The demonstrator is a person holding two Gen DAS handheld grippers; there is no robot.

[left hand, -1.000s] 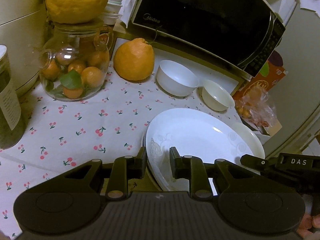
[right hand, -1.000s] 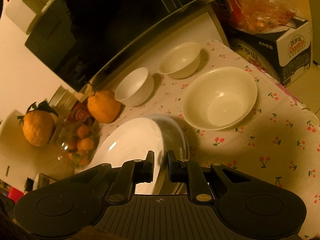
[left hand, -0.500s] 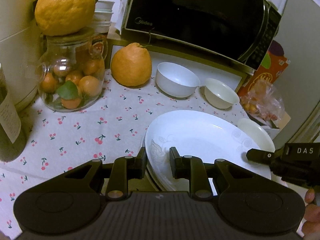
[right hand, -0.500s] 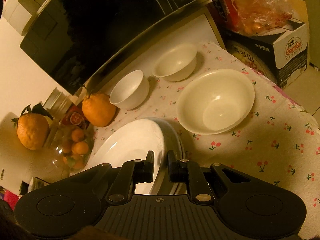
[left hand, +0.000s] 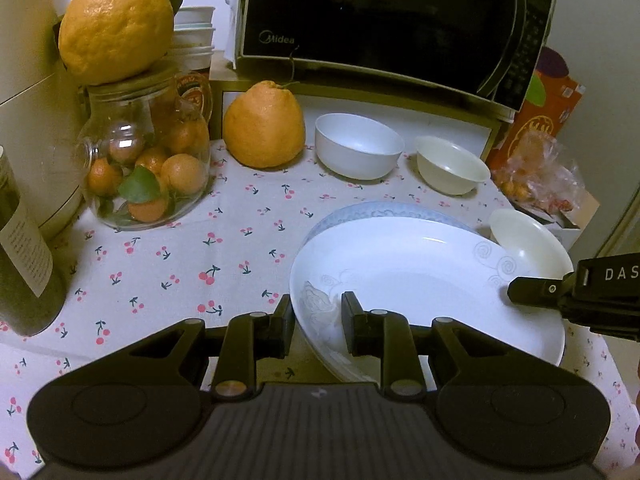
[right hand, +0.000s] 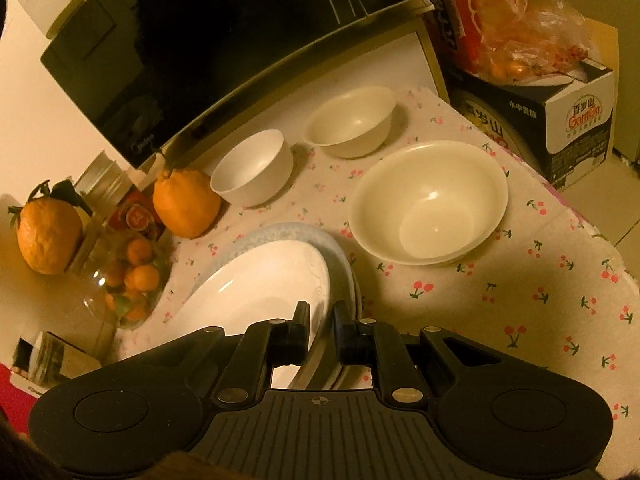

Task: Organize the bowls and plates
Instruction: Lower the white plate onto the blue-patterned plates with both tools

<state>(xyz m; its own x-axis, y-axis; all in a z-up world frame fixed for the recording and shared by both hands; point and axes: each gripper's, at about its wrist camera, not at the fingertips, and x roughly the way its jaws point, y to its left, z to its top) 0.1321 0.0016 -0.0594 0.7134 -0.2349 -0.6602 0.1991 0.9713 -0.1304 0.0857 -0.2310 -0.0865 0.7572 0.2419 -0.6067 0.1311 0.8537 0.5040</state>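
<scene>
My left claw (left hand: 316, 322) and right claw (right hand: 321, 330) each pinch opposite rims of the white plate (left hand: 420, 280), tilted above a blue-rimmed plate (left hand: 384, 210) on the bench (left hand: 160, 264).

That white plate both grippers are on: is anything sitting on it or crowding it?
Nothing visible lies on the white plate. The left gripper and right gripper each pinch its rim. It lies on a blue-rimmed plate; the large cream bowl stands apart beside it.
</scene>
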